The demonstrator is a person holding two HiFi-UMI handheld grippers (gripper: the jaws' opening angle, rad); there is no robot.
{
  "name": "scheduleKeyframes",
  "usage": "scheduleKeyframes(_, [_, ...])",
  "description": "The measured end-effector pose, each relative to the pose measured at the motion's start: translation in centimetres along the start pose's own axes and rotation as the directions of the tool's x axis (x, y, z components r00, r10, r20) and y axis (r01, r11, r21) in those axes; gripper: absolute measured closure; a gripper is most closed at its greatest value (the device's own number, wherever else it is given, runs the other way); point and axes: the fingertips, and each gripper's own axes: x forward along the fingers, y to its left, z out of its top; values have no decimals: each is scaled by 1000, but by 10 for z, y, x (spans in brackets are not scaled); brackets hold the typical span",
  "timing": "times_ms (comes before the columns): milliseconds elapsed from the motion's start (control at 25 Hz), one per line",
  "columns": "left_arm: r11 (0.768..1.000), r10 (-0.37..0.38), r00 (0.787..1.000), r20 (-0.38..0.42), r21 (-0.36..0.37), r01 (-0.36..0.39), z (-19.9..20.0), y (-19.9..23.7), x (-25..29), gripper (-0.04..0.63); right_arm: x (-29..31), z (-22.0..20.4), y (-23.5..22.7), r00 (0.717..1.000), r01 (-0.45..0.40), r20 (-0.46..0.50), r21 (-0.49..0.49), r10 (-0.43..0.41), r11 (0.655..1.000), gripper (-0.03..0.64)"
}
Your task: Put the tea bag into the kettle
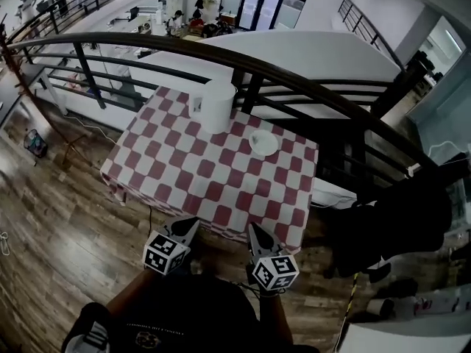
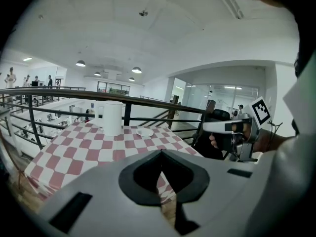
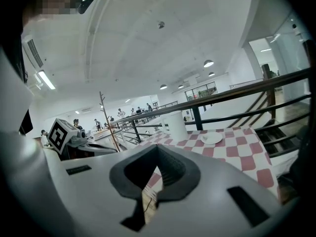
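Left claw (image 1: 192, 224): jaws closed together, nothing held, at the near edge of the surface (image 1: 169, 169). Right claw (image 1: 253, 229): jaws likewise closed and empty, near the left one. Surface: covered in red-and-white checks, set against a dark railing (image 1: 309, 87). Kettle (image 1: 218, 106): white, upright, at the far edge. Saucer (image 1: 263, 143): white, right of the kettle, apart from it. Tea bag: too small to make out.

Kettle (image 1: 218, 112) top, saucer (image 1: 272, 140) contents indistinct

Wooden plank floor (image 1: 66, 219), table (image 1: 184, 168) under red-and-white checked cloth, dark curved railing (image 1: 294, 79), white ceiling (image 2: 148, 43), round lamps (image 2: 137, 70), glass doors (image 1: 257, 6)
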Motion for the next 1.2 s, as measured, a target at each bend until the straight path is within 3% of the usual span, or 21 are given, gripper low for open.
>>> scheduleKeyframes(640, [997,3,1000,18,75,-4,72,83,52,591,107,76,-21,998,-13,53,-100,18,995,606])
scheduleKeyframes(840, [996,4,997,72,93,-11,113,120,81,592,153,107,-37,996,5,85,-129,6,992,606])
scheduleKeyframes(1200, [995,67,987,146,61,-77,180,213,114,591,261,142,-47,996,-23,86,-149,36,988,604])
